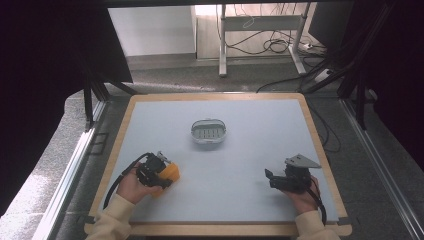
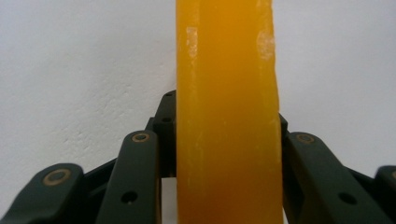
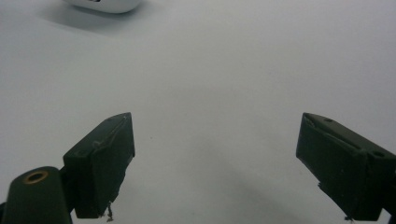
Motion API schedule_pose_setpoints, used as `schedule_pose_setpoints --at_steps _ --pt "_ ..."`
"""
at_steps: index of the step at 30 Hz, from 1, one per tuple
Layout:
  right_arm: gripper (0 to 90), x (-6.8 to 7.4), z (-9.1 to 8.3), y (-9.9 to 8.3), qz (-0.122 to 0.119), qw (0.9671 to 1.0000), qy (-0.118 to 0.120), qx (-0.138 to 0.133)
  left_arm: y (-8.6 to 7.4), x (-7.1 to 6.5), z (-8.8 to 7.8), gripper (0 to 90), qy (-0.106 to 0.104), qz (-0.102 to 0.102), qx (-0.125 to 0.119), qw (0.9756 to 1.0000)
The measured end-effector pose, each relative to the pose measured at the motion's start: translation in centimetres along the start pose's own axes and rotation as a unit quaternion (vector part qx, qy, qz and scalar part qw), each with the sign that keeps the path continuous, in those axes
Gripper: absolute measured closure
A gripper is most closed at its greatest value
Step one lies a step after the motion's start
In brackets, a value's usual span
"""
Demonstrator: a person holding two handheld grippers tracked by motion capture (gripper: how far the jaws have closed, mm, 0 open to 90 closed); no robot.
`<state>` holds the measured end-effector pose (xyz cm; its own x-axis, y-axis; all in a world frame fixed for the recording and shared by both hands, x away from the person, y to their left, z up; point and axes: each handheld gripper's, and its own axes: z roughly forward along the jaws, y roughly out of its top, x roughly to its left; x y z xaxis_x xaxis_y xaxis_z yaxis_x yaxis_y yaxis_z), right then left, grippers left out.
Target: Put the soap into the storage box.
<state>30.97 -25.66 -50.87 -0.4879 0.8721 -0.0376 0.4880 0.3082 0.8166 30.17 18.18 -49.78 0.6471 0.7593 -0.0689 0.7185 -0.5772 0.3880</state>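
Note:
An orange soap bar (image 1: 173, 172) stands on edge at the front left of the grey table top (image 1: 250, 150). My left gripper (image 1: 165, 176) is shut on it. In the left gripper view the bar (image 2: 229, 116) rises between the black fingers (image 2: 140, 172), which press on both its sides. A white oval soap dish (image 1: 208, 131) with a slotted insert sits near the table's middle, apart from both grippers. My right gripper (image 1: 270, 179) rests at the front right, held by a hand. Its jaws stand wide open with nothing between them (image 3: 215, 135), and the dish's edge (image 3: 105, 3) shows far ahead.
The table top has a wooden rim (image 1: 320, 145). Beyond the far edge are the floor, a desk frame (image 1: 260, 22) and loose cables (image 1: 280, 45). Metal rails (image 1: 75, 160) run along both sides of the table.

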Motion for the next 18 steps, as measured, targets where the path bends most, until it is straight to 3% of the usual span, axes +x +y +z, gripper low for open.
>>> schedule_pose_setpoints --at_steps 18 --pt "12.4 -0.02 -0.11 0.04 0.001 1.0 -0.003 -0.002 -0.13 0.06 -1.1 61.7 -0.004 0.008 -0.023 0.9997"
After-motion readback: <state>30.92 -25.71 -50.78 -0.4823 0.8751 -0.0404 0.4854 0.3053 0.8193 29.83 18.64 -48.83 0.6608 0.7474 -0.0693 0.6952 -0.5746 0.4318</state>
